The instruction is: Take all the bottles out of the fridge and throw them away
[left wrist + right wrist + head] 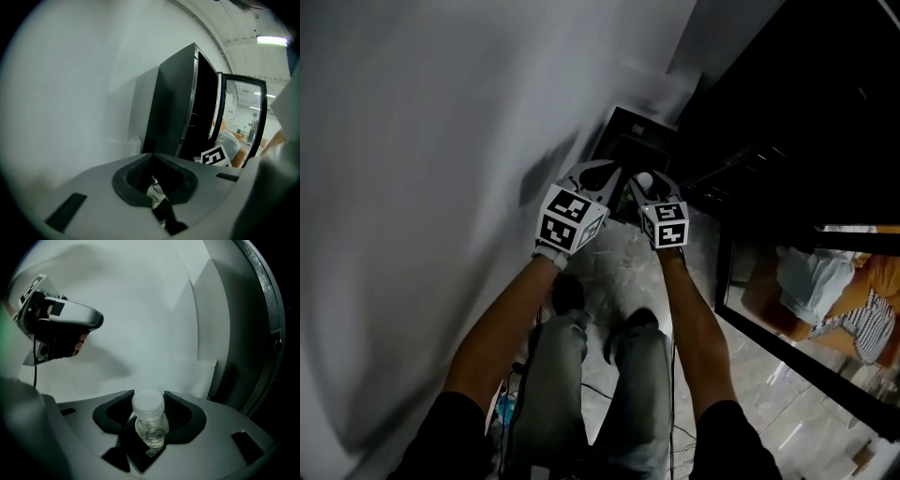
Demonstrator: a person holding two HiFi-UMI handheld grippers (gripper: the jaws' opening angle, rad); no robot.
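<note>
right gripper (150, 400) pinching bottle (151, 426) | clear, white-capped | left gripper (152, 157) closed around pale item (154, 191)

Tongs: two, left tongs (602, 176), right tongs (645, 186). Bottles: two, left bottle (156, 191), right bottle (150, 420). Fridge (176, 108): one.

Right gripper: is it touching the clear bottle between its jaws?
Touching. The right gripper view shows the right gripper with pads pressed on both sides of the clear bottle, which rests on nothing else.

White wall (441, 141) at left; pale glossy marbled floor (619, 267); ceiling strip light (272, 40) lit.
</note>
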